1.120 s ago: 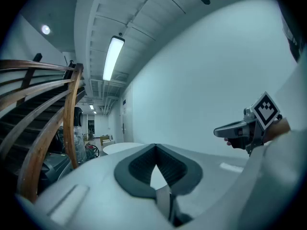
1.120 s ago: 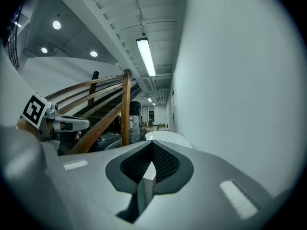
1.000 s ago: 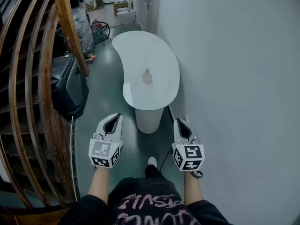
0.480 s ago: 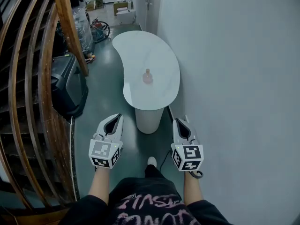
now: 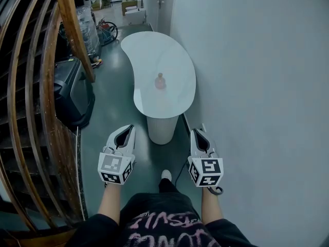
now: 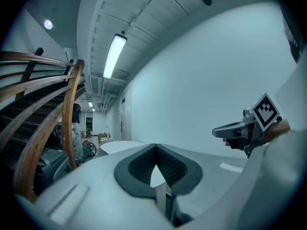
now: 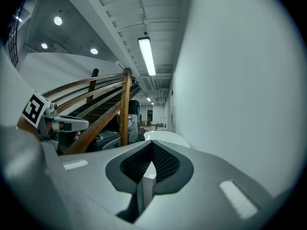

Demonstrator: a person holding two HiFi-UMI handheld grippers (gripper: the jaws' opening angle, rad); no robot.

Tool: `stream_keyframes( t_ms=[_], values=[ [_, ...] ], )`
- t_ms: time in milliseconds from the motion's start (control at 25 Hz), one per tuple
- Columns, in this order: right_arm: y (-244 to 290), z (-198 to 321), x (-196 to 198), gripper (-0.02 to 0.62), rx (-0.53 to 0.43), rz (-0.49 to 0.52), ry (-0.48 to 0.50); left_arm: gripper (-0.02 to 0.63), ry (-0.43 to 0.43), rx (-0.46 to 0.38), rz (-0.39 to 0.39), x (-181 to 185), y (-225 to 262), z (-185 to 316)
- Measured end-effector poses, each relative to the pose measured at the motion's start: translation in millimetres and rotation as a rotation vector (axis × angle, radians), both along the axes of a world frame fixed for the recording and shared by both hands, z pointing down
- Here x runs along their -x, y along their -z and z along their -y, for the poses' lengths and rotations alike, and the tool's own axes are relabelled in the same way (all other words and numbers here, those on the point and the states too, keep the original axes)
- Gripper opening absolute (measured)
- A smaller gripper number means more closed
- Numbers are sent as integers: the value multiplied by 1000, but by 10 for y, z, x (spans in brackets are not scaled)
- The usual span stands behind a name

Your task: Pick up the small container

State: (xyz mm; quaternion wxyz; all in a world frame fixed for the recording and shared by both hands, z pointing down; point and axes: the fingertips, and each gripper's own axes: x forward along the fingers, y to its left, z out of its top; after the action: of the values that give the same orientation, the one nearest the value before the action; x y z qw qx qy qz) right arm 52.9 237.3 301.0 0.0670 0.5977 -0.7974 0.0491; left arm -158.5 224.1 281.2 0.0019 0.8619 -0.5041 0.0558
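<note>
The small container (image 5: 160,81), a pale pink bottle-shaped pot, stands on the near half of a white kidney-shaped table (image 5: 154,53) ahead of me in the head view. Both grippers hang low over the floor, well short of the table. My left gripper (image 5: 127,128) is shut with nothing in it, its jaws meeting at the tip (image 6: 154,150). My right gripper (image 5: 197,133) is shut and empty too (image 7: 152,146). The table top (image 6: 117,146) shows far off past the left jaws and again (image 7: 165,137) past the right ones. Neither gripper view shows the container.
A white wall (image 5: 257,86) runs close along the right. A curved wooden stair railing (image 5: 49,102) and a black bin (image 5: 72,91) line the left. The table's white pedestal (image 5: 162,129) stands just ahead; a cable (image 5: 181,171) lies on the floor. Boxes and clutter (image 5: 131,10) sit beyond.
The view has shifted slightly, with the table and container a little higher and to the left. Both grippers stay shut in the same low pose.
</note>
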Motion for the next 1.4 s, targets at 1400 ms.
stream_keyframes(
  t_ms=[1400],
  values=[
    [-266,968,-38,11,25,13,24,0,-7,44,29,-114,-286,896]
  ],
)
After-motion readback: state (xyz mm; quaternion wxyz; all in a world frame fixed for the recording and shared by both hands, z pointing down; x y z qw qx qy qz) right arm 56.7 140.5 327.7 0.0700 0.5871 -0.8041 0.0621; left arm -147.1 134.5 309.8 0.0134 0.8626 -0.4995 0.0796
